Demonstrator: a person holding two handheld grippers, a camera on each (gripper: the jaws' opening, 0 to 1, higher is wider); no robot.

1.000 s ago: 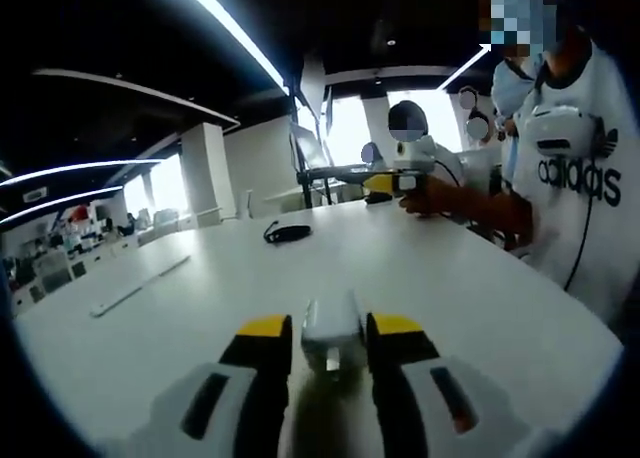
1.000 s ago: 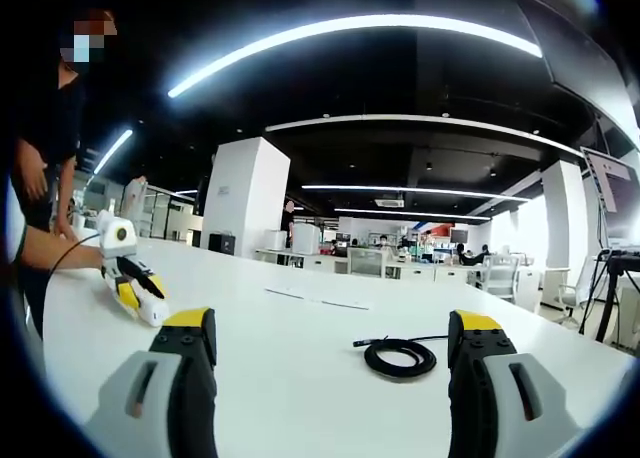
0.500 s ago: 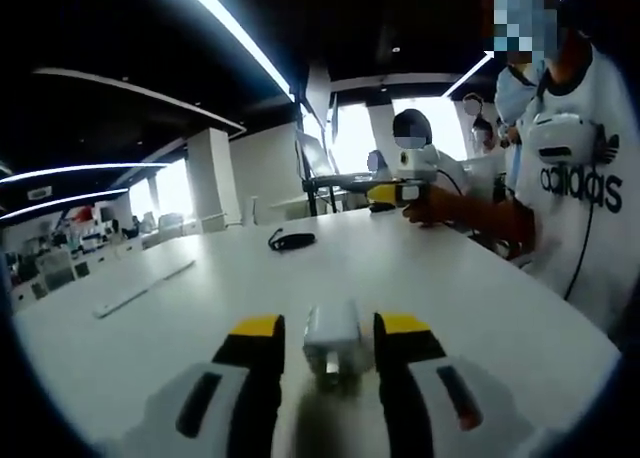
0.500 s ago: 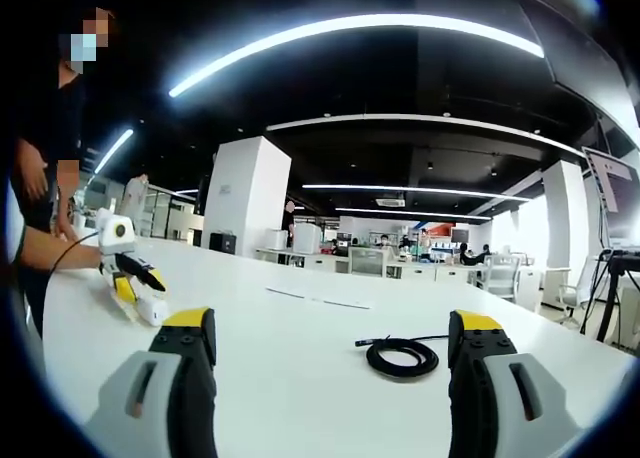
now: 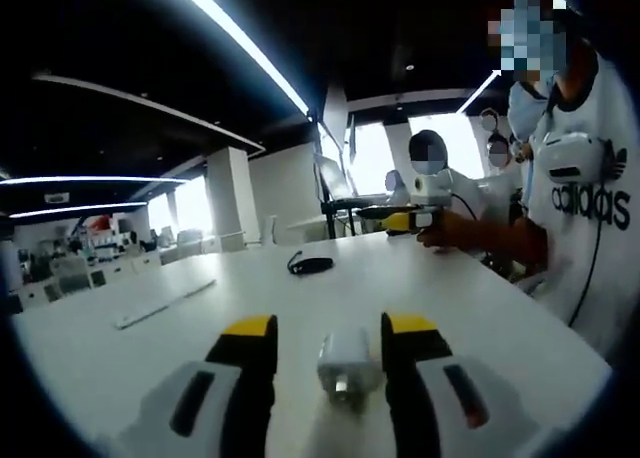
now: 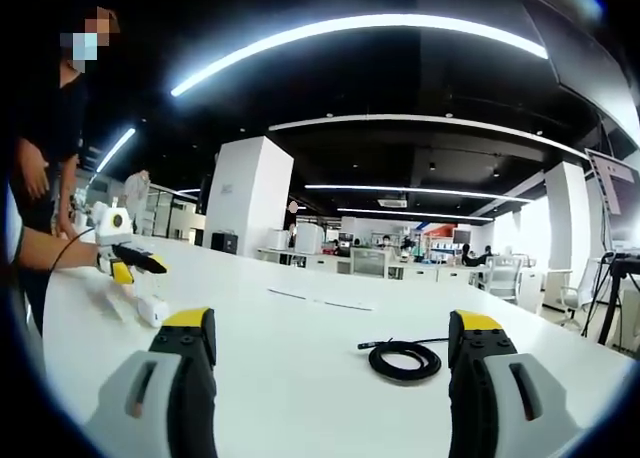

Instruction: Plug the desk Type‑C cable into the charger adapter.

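Open-plan office, white counter (image 6: 300, 348). Left gripper (image 5: 329, 350) jaws spread around the charger adapter (image 5: 346, 361), not clamped; right gripper (image 6: 335, 350) jaws released, coiled Type-C cable (image 6: 403, 359) lying far right. Nothing plugged yet: both pickups remain.

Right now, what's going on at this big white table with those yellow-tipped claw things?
A person holds one gripper in each hand to plug a cable into a charger. The left gripper stands open around the small white charger adapter on the white table, not clamping it. The right gripper is open, facing the coiled black cable, not yet picked up.
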